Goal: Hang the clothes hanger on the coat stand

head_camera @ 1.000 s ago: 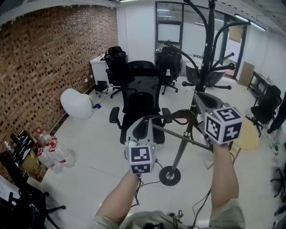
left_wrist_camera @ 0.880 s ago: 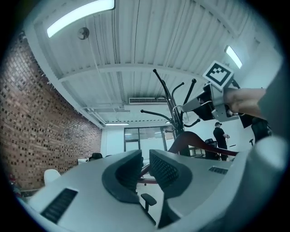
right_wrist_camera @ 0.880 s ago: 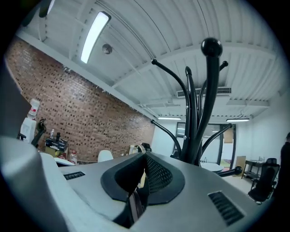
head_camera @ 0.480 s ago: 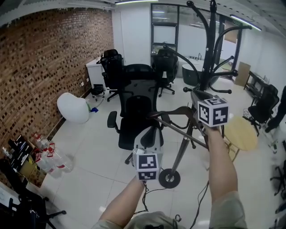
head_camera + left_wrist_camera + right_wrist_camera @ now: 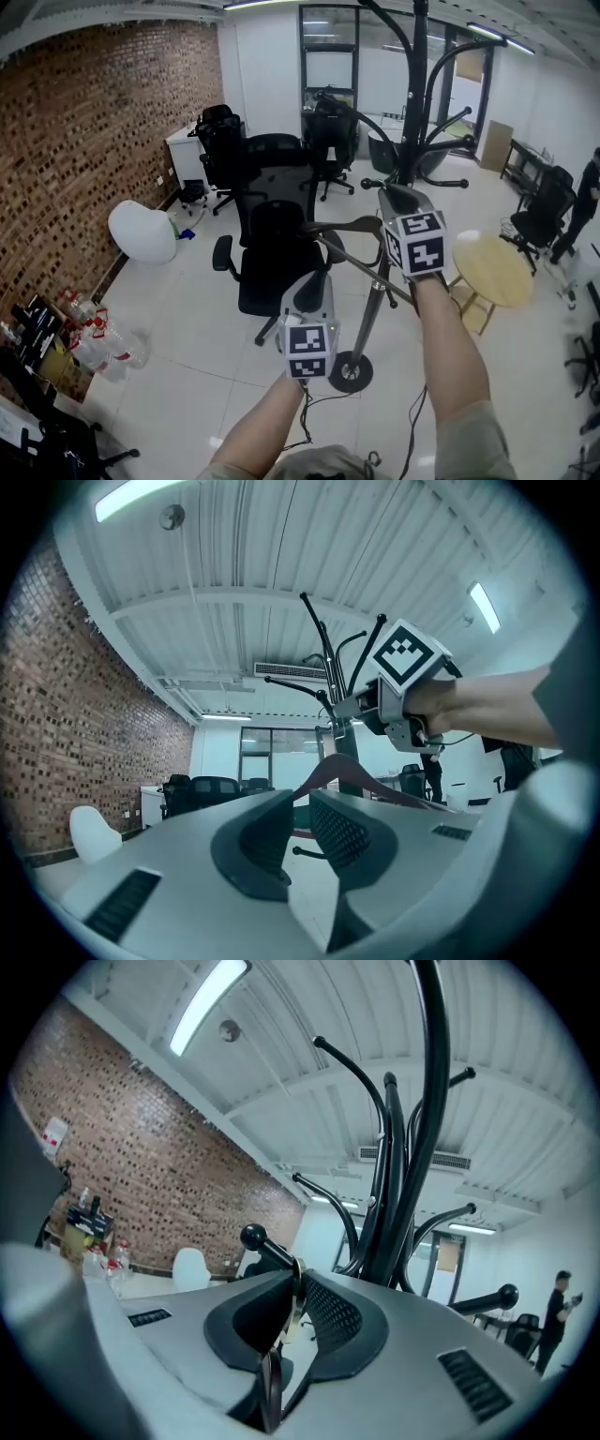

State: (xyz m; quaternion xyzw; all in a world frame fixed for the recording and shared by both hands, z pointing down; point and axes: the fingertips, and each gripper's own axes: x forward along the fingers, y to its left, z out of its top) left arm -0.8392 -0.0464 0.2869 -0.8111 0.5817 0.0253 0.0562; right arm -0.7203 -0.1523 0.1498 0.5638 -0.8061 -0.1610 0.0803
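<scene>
Now the right gripper (image 5: 298, 1286) has drawn the hanger (image 5: 349, 226) in toward the pole of the coat stand (image 5: 413, 122). Its jaws have just been easing apart to a narrow slit, and the hanger's wire hook (image 5: 292, 1309) sits loosely between them, reaching up to a ball-tipped peg (image 5: 266, 1246). The left gripper (image 5: 301, 803) has dropped lower and nearer, well off the hanger, with its jaws slightly spread and nothing between them. Judging by this, the hang is nearly done and only the release remains. The only containers are plastic bottles (image 5: 98, 339) on the floor at far left, and I cannot tell what is in them.
</scene>
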